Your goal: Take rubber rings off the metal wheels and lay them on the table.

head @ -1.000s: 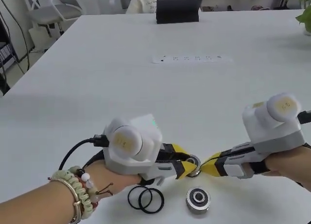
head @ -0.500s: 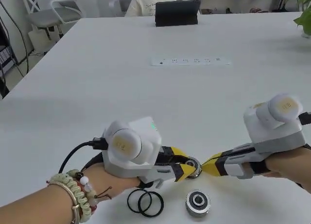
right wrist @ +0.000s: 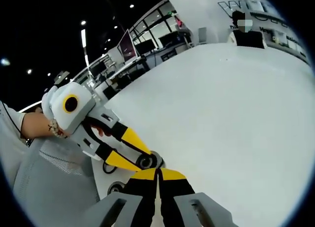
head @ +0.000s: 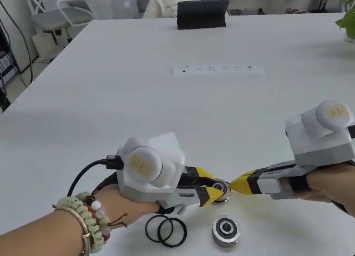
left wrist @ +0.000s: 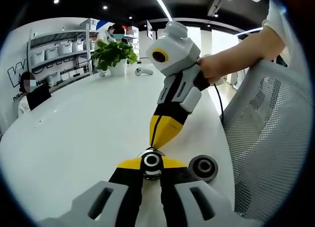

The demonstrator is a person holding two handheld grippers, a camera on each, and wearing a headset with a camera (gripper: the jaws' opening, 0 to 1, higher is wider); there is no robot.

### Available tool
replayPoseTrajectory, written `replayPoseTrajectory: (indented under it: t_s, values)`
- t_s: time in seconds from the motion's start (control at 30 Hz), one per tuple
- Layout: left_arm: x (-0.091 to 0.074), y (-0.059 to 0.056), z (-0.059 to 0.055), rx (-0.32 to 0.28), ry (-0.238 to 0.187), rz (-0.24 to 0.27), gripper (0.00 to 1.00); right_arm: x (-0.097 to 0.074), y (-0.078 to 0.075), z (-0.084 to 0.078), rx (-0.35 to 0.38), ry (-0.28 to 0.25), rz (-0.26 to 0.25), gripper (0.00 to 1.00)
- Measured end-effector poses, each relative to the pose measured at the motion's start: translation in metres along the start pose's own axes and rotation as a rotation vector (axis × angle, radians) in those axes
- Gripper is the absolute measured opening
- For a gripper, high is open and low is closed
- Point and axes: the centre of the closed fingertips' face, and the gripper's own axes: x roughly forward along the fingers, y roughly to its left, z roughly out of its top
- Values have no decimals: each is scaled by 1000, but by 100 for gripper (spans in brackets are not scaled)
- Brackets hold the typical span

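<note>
Between my left gripper's (left wrist: 151, 163) yellow tips sits a metal wheel (head: 220, 188), pinched from both sides and held just above the table (head: 166, 100). My right gripper (head: 233, 185) meets that wheel at its rim from the opposite side, tips pressed together. I cannot tell whether the rubber ring is actually caught between them or whether they merely touch the edge.

That doubt is the main risk, as I judge it. With only a sliver of rubber in the bite, a pull away from the wheel would let the tips slide off, and the ring would snap back into its groove. A hard, off-axis tug could instead twist the wheel out of my left hold. It would then drop near the second wheel (head: 226, 229), which lies on the table just below the held one, or roll off. A stretched ring released suddenly might also flick away instead of landing by the two loose rings (head: 166, 228), which lie beside the held wheel, under my left gripper.
</note>
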Motion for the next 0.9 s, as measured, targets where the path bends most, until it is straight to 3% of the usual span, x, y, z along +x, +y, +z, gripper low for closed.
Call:
replayPoseTrajectory:
  t_s: [0.4, 0.9]
  values:
    - [-1, 1, 1, 21, 25, 0, 7, 2, 6, 4, 8, 10, -9, 0]
    - [-1, 1, 1, 22, 24, 0, 7, 3, 13, 7, -11, 10, 7, 0]
